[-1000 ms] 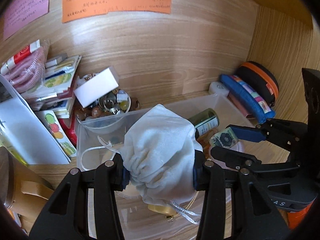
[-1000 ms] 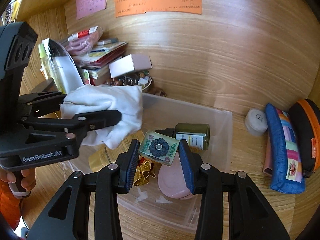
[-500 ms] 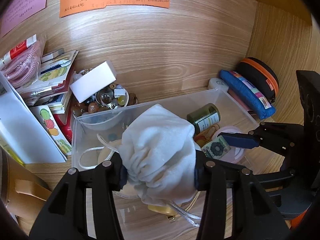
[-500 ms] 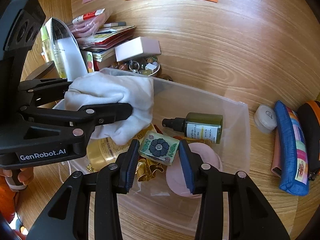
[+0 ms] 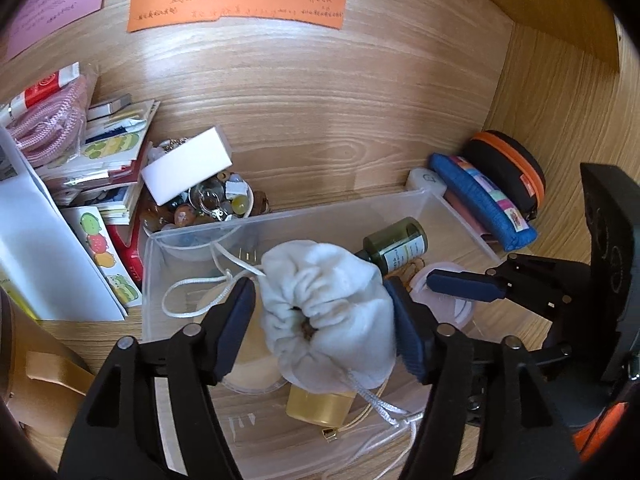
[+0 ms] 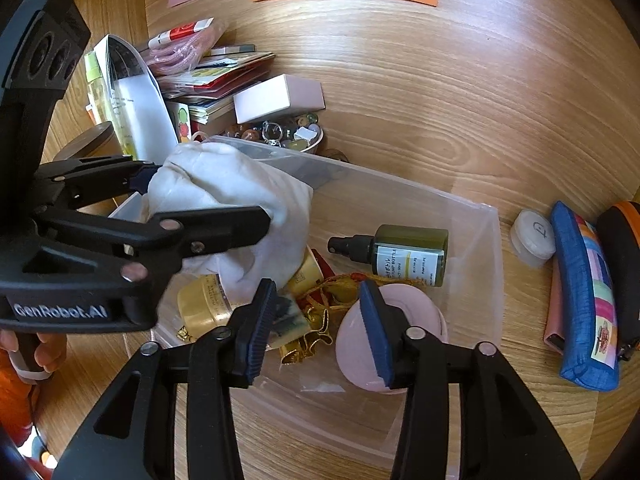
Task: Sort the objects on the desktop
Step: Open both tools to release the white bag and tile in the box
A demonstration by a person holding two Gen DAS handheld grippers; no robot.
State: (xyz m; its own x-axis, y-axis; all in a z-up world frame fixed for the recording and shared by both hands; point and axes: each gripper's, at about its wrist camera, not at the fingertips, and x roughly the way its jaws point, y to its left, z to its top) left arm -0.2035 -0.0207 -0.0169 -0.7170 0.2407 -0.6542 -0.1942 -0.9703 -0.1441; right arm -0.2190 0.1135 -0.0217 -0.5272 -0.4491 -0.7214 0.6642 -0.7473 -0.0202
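My left gripper (image 5: 322, 320) is shut on a white drawstring pouch (image 5: 328, 312), holding it inside the clear plastic bin (image 5: 280, 218); the pouch also shows in the right wrist view (image 6: 240, 208). My right gripper (image 6: 320, 320) is open over the bin (image 6: 492, 240). A small flower-patterned tile (image 6: 286, 320) lies below its left finger, released. In the bin lie a green spray bottle (image 6: 404, 254), a pink round case (image 6: 424, 320), a gold jar (image 6: 200, 308) and gold trinkets (image 6: 316, 316).
A bowl of beads (image 5: 208, 208) with a white box (image 5: 188, 170) on it stands behind the bin. Booklets and papers (image 5: 100, 160) lie at the left. A blue pouch (image 6: 584, 300), an orange-trimmed case (image 5: 508, 168) and a small white jar (image 6: 534, 236) lie at the right.
My right gripper opened and let the flower tile drop into the bin. My left gripper lowered the white pouch deeper into the bin.
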